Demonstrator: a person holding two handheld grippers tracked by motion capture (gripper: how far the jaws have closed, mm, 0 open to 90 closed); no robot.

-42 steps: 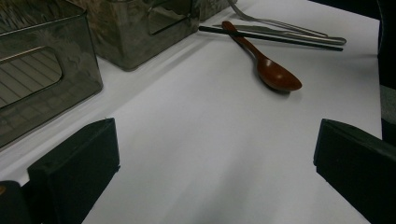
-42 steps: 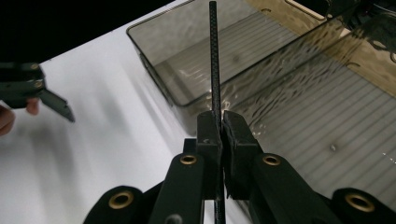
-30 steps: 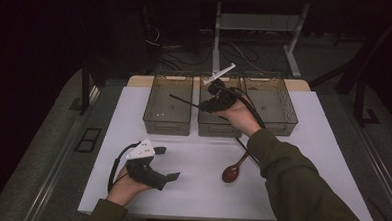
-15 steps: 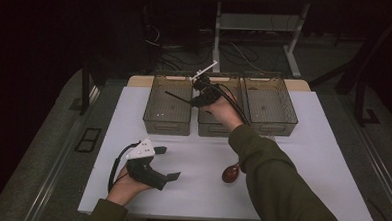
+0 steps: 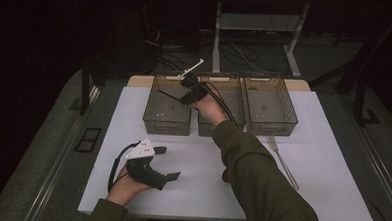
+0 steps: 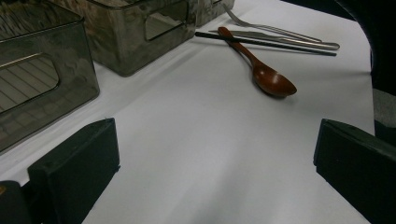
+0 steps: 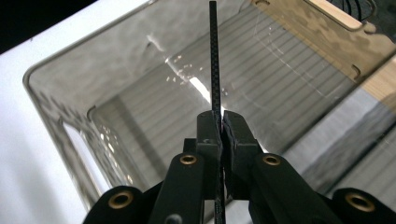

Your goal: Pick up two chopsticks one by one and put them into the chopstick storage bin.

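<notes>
Leftward since a second ago, the right gripper (image 5: 185, 86) carries its clamped black chopstick (image 7: 214, 70) over the left bin (image 5: 167, 107). Left gripper (image 5: 167, 163) rests spread wide. Released crooked, the chopstick could catch the rim and tip out

Dim room; light falls from above onto the white rectangular table (image 5: 325, 191), leaving the floor around its edges near black. Left gripper view: the blunt black fingers (image 6: 74, 163) are blurred, while the glossy brown wooden spoon (image 6: 261, 70) stays sharp, casting a soft shadow. Right gripper view: glare streaks the smoky transparent plastic bin (image 7: 140, 93); its rim bows.
</notes>
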